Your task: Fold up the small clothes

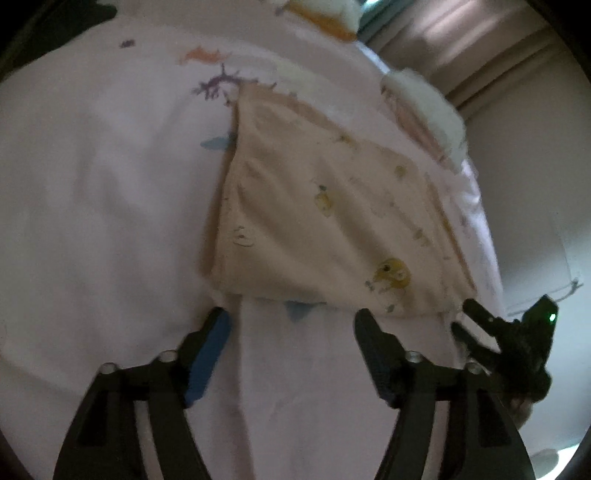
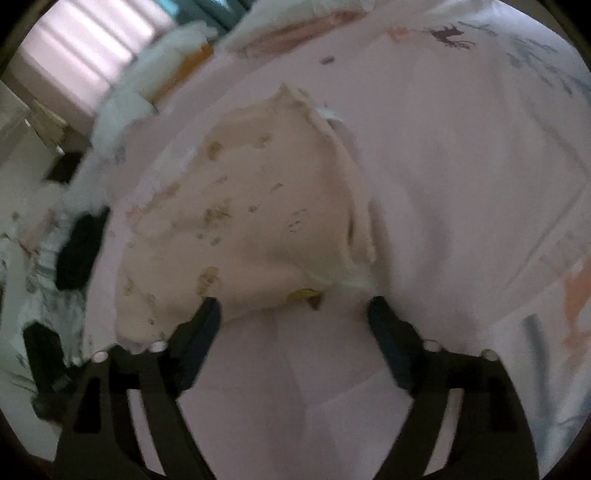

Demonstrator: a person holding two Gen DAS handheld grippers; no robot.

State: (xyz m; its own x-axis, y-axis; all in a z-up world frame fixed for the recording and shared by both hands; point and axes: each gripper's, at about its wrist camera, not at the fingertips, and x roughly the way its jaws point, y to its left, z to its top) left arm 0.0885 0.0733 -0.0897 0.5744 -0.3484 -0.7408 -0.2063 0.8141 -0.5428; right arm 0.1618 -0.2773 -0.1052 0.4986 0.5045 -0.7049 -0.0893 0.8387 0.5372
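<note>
A small beige garment [image 1: 317, 206] printed with yellow chicks lies flat on a pale pink bedsheet [image 1: 110, 184], folded into a rough rectangle. My left gripper [image 1: 291, 317] is open and empty, just short of the garment's near edge. The right gripper [image 1: 465, 317] shows at the garment's near right corner in the left wrist view. In the right wrist view the same garment [image 2: 258, 221] lies ahead. My right gripper [image 2: 293, 306] is open and empty at its near edge, one finger [image 2: 207, 314] over the cloth's edge.
White fluffy items [image 1: 424, 99] and an orange-and-white thing [image 1: 325, 14] lie at the bed's far edge. Curtains [image 1: 480, 40] hang beyond. Dark objects [image 2: 79, 251] lie beside the bed at the left of the right wrist view.
</note>
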